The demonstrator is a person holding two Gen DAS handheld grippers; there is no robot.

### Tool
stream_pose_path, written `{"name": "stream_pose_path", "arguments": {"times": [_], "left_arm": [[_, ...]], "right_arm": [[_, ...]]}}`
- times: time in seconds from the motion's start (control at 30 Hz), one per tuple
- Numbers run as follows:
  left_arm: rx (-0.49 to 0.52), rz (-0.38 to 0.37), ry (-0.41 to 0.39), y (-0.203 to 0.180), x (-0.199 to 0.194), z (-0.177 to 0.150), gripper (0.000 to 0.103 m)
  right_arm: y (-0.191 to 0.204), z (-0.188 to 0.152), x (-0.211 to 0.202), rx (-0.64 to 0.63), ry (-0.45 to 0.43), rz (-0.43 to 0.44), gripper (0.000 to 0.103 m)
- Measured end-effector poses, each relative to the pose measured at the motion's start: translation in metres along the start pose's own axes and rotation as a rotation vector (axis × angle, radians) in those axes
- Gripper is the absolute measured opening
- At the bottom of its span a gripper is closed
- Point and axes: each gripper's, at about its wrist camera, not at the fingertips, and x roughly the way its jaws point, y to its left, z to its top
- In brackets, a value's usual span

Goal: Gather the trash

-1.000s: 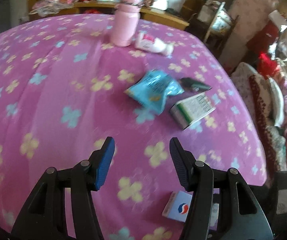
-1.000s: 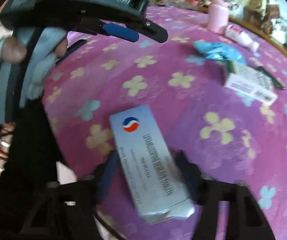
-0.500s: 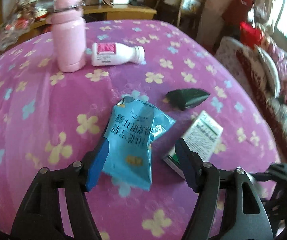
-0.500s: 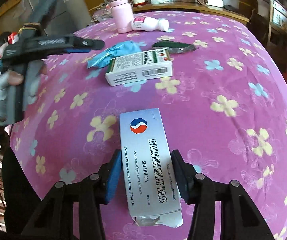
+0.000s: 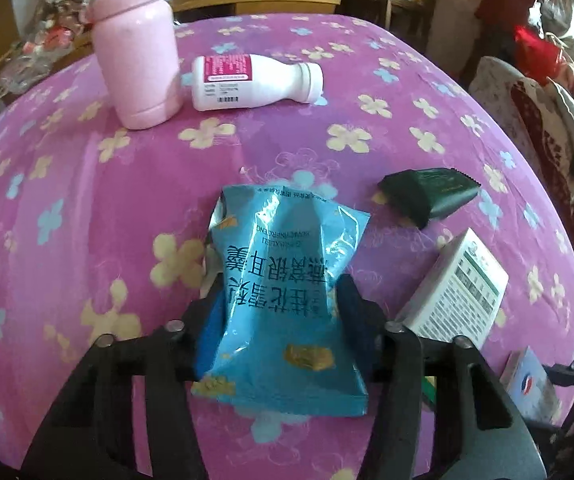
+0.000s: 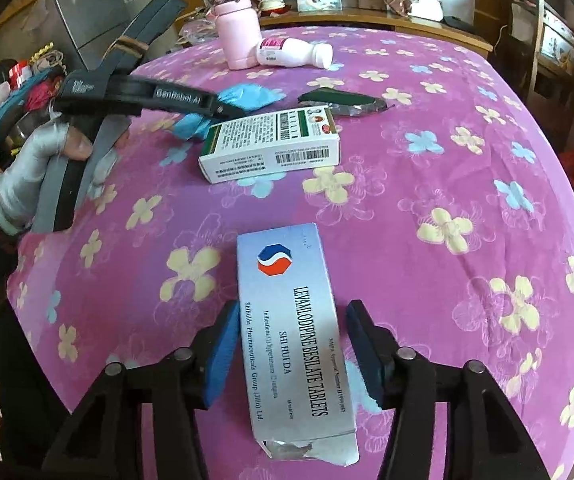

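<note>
left gripper (image 5: 277, 312) low over pink floral cloth (image 5: 87, 184), jaws open astride blue snack bag (image 5: 283, 300), contact unclear, right gripper (image 6: 287, 344) level near table edge, jaws wide around silver tablet box (image 6: 291, 336), gaps both sides, green-white carton (image 6: 271, 142) lying between the two

Left wrist view: low, close over blue snack bag (image 5: 287, 304), facing the pink flask (image 5: 137, 48) at far table (image 5: 87, 184) edge. Right wrist view: nearer table's near edge, close over tablet box (image 6: 295, 336), facing the same way. Shared: flask, white bottle (image 6: 293, 53), green-white box (image 6: 271, 144), bag.
</note>
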Motion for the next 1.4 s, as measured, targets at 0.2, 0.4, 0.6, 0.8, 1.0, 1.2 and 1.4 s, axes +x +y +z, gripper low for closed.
{"name": "stream_pose_path", "arguments": {"times": [0.2,0.4,0.6,0.8,1.0,1.2,1.4], "left_arm": [[-0.072,0.041,-0.061,0.004,-0.037,-0.023,0.044],[-0.099,0.078,-0.1,-0.002,-0.071,-0.052,0.044],[-0.094,0.1,-0.144,-0.018,-0.095,-0.072,0.044],[-0.087,0.109,-0.189,-0.035,-0.11,-0.083,0.044],[-0.071,0.102,-0.201,-0.055,-0.115,-0.093,0.044],[-0.033,0.072,-0.205,-0.086,-0.113,-0.096,0.044],[-0.006,0.043,-0.214,-0.117,-0.111,-0.095,0.044]], "right_arm": [[-0.005,-0.002,-0.012,0.025,-0.031,-0.013,0.045],[-0.007,-0.002,-0.033,0.047,-0.082,-0.007,0.045],[-0.005,-0.005,-0.041,0.06,-0.101,-0.026,0.045],[-0.005,-0.007,-0.05,0.077,-0.127,-0.05,0.045],[-0.012,-0.009,-0.058,0.101,-0.144,-0.057,0.045],[-0.023,-0.013,-0.068,0.136,-0.169,-0.062,0.045],[-0.038,-0.019,-0.079,0.17,-0.188,-0.081,0.045]]}}
